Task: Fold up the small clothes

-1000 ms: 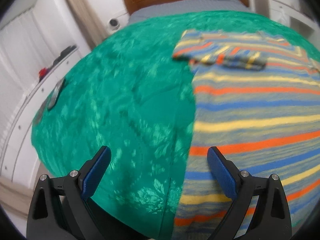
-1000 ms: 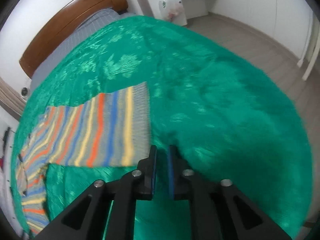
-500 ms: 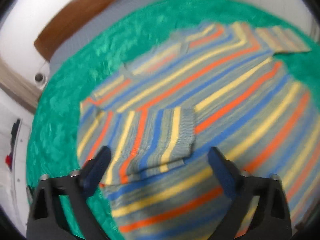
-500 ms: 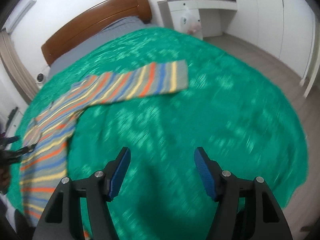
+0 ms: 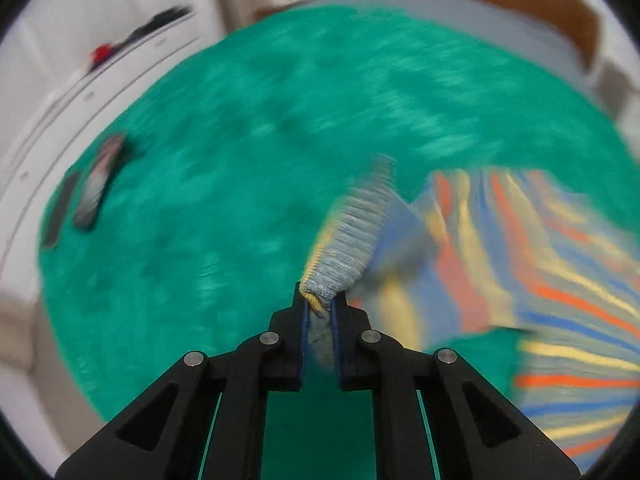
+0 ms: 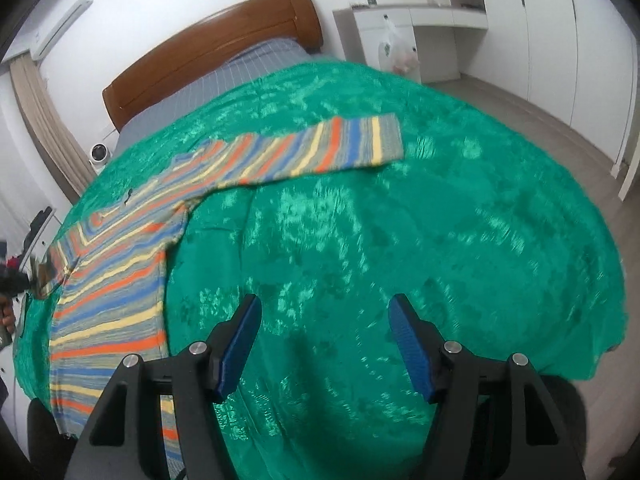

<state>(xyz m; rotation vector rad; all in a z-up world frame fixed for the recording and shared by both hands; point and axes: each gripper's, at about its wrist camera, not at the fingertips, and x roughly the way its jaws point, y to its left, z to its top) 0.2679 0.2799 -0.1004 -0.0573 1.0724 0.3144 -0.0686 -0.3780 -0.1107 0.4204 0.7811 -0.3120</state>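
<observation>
Your left claw (image 5: 319, 312) is clamped on the ribbed cuff (image 5: 348, 236) of the striped sweater (image 5: 540, 280), and only a small bunch of knit sits between the pads. That thin bite is the first risk: pull too fast or at an angle and the cuff could slide out, dropping the sleeve in a heap. The left view is smeared with motion, so how deep the grip goes is hard to tell.

Out from there, the sleeve trails off to the sweater's body, which lies flat on the green bedspread (image 5: 240, 160). Knit stretches, so a long drag may tug the body askew or ruck the slick-looking spread under it, spoiling the fold line.

Your right claw (image 6: 324, 340) hangs with its jaws wide apart, gripping nothing, above bare spread just beside the sweater's hem side. With nothing pinning the body, the whole garment may shift as you carry the cuff across.

The far sleeve (image 6: 320, 148) lies stretched out towards the headboard (image 6: 208, 52), well apart from both claws; lay this sleeve crooked and the two will not match.

Two dark objects (image 5: 84, 196) lie near the bed's left edge; keep the cloth away from them.
</observation>
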